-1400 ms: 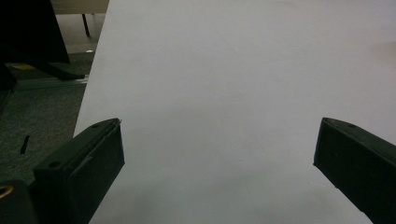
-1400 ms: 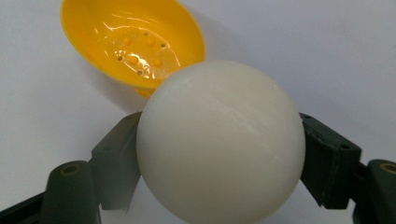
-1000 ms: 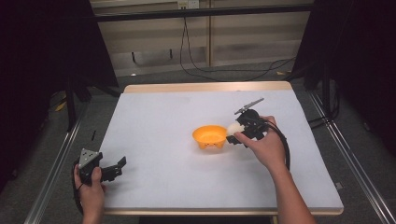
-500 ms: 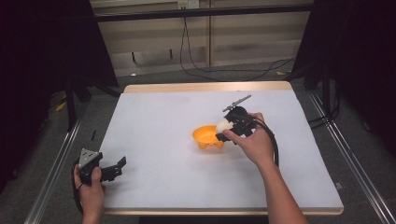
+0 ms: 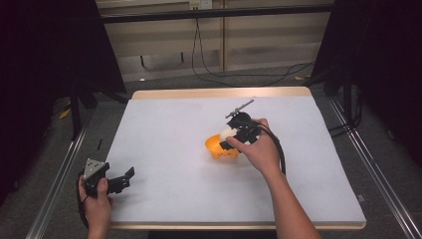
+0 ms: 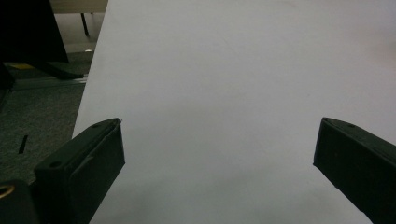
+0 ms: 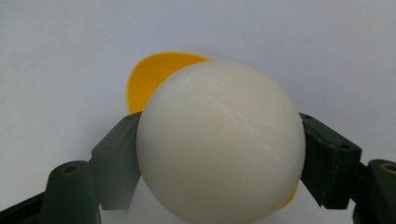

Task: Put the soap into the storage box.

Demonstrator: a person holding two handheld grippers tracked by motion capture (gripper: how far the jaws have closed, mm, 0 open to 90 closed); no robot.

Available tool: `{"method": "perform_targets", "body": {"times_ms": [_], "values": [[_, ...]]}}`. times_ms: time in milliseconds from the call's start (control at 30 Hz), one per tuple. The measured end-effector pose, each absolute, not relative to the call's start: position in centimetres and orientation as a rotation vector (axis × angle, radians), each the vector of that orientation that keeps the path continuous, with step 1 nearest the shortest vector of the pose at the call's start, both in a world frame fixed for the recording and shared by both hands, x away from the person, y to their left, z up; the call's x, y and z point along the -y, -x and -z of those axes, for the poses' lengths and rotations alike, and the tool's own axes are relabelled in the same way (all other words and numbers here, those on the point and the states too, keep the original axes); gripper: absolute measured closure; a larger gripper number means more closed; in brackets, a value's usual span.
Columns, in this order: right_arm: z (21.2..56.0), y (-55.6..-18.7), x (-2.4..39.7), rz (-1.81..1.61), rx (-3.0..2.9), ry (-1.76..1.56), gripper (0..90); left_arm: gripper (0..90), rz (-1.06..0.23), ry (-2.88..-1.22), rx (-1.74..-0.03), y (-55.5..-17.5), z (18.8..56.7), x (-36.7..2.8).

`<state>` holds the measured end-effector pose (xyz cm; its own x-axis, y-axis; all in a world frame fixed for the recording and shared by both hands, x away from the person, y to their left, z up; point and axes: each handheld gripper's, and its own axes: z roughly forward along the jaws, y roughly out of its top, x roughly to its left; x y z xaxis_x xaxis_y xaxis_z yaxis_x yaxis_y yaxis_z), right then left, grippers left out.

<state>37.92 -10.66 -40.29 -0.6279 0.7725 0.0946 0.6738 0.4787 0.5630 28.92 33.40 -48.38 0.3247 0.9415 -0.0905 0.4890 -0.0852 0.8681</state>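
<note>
A white ball (image 7: 219, 140) sits between the two black jaws of my right gripper (image 7: 219, 163), which is shut on it. In the high view that gripper (image 5: 233, 137) holds the ball (image 5: 227, 133) over an orange bowl (image 5: 219, 147) near the middle of the white table (image 5: 164, 124). The bowl's yellow-orange rim (image 7: 154, 74) peeks out behind the ball in the right gripper view. My left gripper (image 5: 122, 179) rests at the table's front left corner, open, its jaws wide apart over bare white surface (image 6: 219, 93) with nothing between them.
The table's left edge (image 6: 91, 93) drops to a grey floor with a metal rail (image 5: 54, 184). Cables (image 5: 219, 69) lie on the floor behind the table. A dark stand (image 5: 79, 99) is off the back left corner.
My right gripper has carried the white ball leftward and slightly away, from beside the bowl's right rim to over the bowl. The left gripper has stayed put.
</note>
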Motion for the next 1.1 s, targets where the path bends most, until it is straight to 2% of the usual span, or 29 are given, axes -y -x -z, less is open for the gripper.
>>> {"method": "perform_targets", "body": {"times_ms": [467,1100], "values": [[41.3,-38.7,9.2,-0.802,-2.560,-1.303,24.2,1.8,-0.650,-1.714,-1.296,-28.9,48.4,-33.4],[42.4,-39.0,9.2,-0.788,-2.570,-1.346,24.0,1.7,-0.644,-1.709,-1.297,-29.0,48.4,-33.4]]}}
